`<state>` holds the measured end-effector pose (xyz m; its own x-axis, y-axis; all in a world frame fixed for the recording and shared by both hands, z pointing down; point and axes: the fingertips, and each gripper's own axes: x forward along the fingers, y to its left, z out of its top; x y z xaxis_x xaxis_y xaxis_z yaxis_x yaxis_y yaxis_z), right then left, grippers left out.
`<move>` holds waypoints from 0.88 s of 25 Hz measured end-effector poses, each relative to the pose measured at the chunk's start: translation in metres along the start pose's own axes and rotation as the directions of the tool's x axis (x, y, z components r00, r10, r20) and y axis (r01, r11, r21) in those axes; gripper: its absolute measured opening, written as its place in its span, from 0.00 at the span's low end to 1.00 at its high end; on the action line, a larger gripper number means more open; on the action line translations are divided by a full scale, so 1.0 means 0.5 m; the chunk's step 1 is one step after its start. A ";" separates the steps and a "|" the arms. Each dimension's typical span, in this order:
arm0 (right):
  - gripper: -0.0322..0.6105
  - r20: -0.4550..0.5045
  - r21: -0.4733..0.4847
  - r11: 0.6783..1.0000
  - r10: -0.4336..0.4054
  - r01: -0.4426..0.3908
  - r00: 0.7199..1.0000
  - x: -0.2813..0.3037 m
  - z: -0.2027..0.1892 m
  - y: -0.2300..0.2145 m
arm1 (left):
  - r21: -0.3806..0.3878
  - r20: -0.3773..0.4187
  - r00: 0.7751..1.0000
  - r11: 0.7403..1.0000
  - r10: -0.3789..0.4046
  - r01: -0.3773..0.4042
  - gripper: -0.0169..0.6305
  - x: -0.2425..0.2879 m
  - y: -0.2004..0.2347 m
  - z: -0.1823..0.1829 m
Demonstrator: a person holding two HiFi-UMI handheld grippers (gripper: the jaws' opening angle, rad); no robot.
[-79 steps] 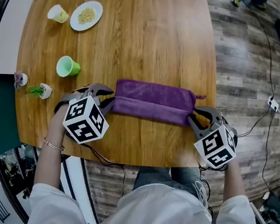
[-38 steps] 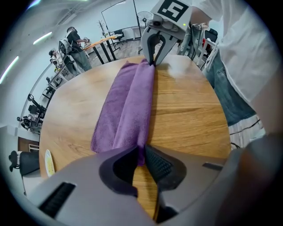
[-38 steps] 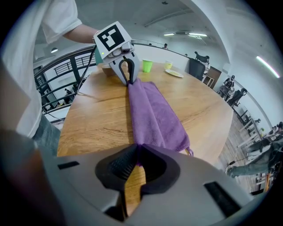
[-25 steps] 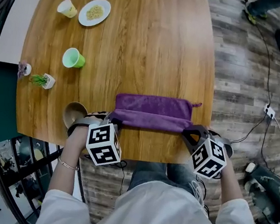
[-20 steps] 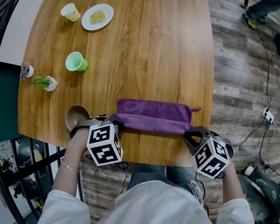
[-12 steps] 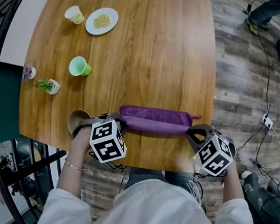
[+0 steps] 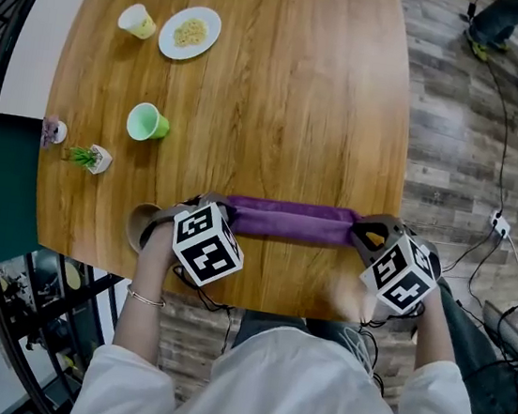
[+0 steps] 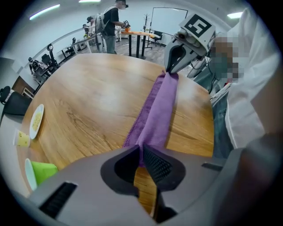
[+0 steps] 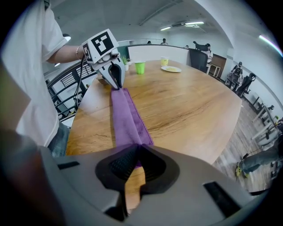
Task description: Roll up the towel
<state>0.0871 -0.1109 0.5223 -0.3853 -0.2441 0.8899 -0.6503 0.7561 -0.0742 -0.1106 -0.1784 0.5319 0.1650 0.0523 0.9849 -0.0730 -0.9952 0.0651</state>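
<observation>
Purple towel gathered into narrow strip, lying across wooden table near its front edge, stretched between both grippers. Left gripper clamped on towel's left end, jaws pinching cloth. Right gripper clamped on towel's right end likewise. Green cup and plate well apart, far left

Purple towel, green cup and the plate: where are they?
purple towel [image 7: 290, 221], head view, middle of the strip
green cup [image 7: 145, 123], head view, its open top
plate [image 7: 210, 23], head view, bare white rim
</observation>
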 end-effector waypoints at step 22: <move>0.16 0.039 0.060 0.992 -0.117 0.114 0.992 0.027 0.009 -0.061 | -0.181 0.097 0.992 0.981 0.085 -0.067 0.13 0.008 0.039 0.000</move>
<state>0.0988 -0.1401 0.5347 -0.3321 -0.3544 0.8741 -0.7283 0.6852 0.0011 -0.1113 -0.1975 0.5371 0.2527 -0.0410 0.9667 -0.2609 -0.9650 0.0273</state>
